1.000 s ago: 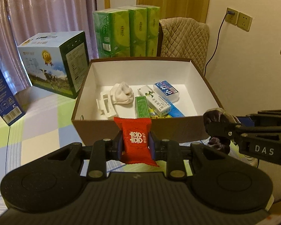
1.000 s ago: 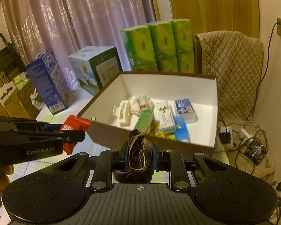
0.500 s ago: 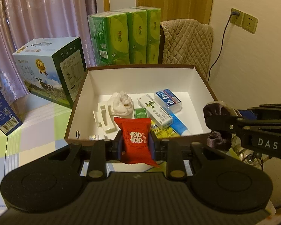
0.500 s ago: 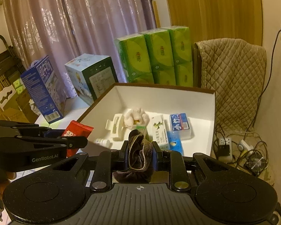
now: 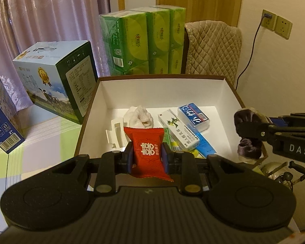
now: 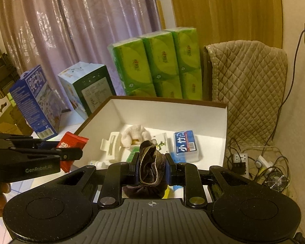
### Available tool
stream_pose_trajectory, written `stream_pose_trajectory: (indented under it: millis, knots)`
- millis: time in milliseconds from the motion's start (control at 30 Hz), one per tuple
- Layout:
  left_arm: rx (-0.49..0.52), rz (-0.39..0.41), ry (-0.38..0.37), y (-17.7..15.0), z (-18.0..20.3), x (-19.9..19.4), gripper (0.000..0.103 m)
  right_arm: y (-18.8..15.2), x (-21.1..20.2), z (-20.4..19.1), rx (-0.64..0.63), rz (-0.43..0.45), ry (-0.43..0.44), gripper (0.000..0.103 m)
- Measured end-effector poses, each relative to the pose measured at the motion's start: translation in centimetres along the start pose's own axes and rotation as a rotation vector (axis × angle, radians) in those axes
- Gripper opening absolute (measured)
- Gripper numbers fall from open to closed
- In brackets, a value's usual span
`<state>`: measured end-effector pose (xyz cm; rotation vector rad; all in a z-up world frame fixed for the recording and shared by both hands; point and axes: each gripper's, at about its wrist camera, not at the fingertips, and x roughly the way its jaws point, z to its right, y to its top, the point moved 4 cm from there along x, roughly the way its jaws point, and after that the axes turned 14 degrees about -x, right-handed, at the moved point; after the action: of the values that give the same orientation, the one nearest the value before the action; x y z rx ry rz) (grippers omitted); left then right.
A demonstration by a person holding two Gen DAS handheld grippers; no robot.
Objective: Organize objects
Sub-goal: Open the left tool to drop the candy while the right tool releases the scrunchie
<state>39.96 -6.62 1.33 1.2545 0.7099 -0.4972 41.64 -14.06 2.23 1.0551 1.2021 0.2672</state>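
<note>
Left hand-held gripper (image 5: 148, 156) clamped across red packet (image 5: 147, 152), over near edge of brown box (image 5: 229, 85). Light, crinkly, probably slippery; best pinched mid-body. Right hand-held gripper (image 6: 151, 167) clamped on dark velvet scrunchie (image 6: 151, 162), soft, squashy, above box too.

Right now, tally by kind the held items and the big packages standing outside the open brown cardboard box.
Held red foil packet: 1
Held dark velvet scrunchie: 1
Green tissue-pack stacks: 3
Printed cartons, blue carton and white-and-green milk carton: 2
Total: 7
</note>
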Motion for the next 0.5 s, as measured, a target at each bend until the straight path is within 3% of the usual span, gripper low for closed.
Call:
stream_pose_trajectory:
  millis: [500]
  knots:
    - [0.014, -0.046, 0.017, 1.3, -1.0, 4.7, 0.023, -0.8, 4.4, 2.0, 0.026, -0.065, -0.03, 0.02]
